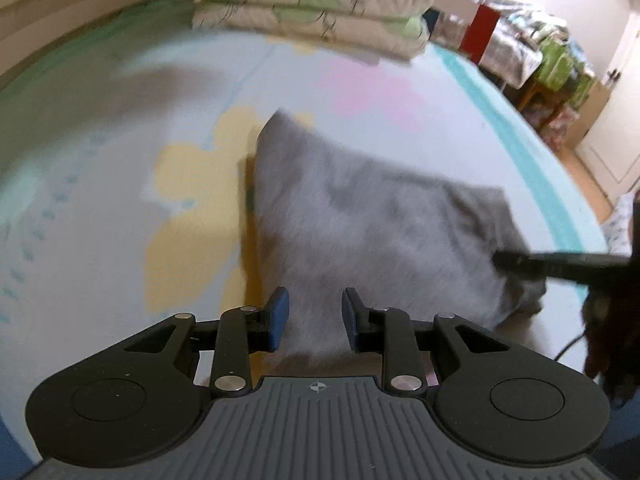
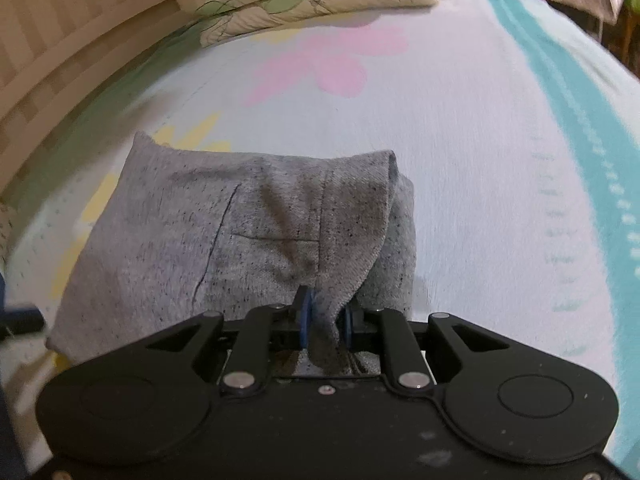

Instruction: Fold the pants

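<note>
The grey pants point(image 1: 372, 232) lie folded into a compact stack on the bed sheet point(image 1: 120, 208). My left gripper point(image 1: 314, 318) is open and empty, just above the near edge of the pants. My right gripper point(image 2: 325, 318) is shut on a bunched edge of the grey pants point(image 2: 240, 240), which show a pocket seam and a folded-over top layer. The right gripper also shows in the left wrist view point(image 1: 520, 260) as a dark finger at the right side of the pants.
The sheet point(image 2: 480, 140) is pale with pink and yellow flowers and a teal border. Folded floral quilts point(image 1: 312, 12) lie at the head of the bed by the wooden headboard point(image 2: 60, 40). Cluttered furniture point(image 1: 540, 52) stands beyond the bed's right edge.
</note>
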Available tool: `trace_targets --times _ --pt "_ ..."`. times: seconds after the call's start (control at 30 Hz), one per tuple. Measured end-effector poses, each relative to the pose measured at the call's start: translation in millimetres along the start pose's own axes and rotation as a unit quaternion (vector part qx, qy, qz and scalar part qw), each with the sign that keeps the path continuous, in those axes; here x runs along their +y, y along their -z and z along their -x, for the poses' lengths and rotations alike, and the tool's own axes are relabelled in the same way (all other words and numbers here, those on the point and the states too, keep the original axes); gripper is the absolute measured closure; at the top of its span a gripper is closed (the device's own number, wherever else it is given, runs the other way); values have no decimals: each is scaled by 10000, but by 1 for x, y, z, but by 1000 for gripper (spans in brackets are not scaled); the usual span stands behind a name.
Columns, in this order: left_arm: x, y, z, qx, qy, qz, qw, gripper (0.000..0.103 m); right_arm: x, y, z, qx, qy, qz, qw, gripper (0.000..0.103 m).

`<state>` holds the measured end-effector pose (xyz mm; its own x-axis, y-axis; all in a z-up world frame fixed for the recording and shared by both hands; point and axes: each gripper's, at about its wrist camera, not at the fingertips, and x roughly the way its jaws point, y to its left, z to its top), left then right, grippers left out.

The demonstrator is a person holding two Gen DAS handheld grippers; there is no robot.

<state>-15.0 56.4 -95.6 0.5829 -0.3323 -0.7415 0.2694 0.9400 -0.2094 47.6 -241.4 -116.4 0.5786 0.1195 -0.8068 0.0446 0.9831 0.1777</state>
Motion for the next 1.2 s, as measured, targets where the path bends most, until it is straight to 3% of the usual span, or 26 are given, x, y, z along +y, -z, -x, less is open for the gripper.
trace_targets --times 0.17,0.33,0.43,0.5,0.57,0.63,0.77,0.87,0.97,1.1,1.2 --pt "-18 -11 -28 -49 111 -199 9997 75 19 1 15 -327 273 696 9967 88" --pt "-33 11 -71 545 183 -576 9967 74 4 8 -5 -213 254 393 9987 87" --pt "-35 11 -64 538 221 -539 9969 74 -1 6 -3 -220 256 32 9994 82" --pt "-31 7 -56 550 309 -423 9971 74 -1 4 4 -303 437 7 9986 71" --pt "-30 6 -48 460 340 -400 9976 74 0 3 17 -598 860 46 9945 66" --pt "-31 6 -44 392 362 -410 9977 74 2 4 35 -983 864 87 9914 64" --pt "-44 16 -55 517 373 -522 9966 74 17 9 54 -1114 276 400 9926 75" --pt "-47 22 -56 467 304 -527 9971 73 35 23 42 -581 139 840 9947 85" --pt "-44 22 -52 516 384 -423 9970 73 36 44 21 18 247 933 9953 87" --pt "-38 4 -39 345 480 -382 9975 73 28 38 31 -131 147 612 9979 87" --pt "-28 -19 -43 169 448 -231 9986 73 26 28 43 -543 155 538 9970 86"
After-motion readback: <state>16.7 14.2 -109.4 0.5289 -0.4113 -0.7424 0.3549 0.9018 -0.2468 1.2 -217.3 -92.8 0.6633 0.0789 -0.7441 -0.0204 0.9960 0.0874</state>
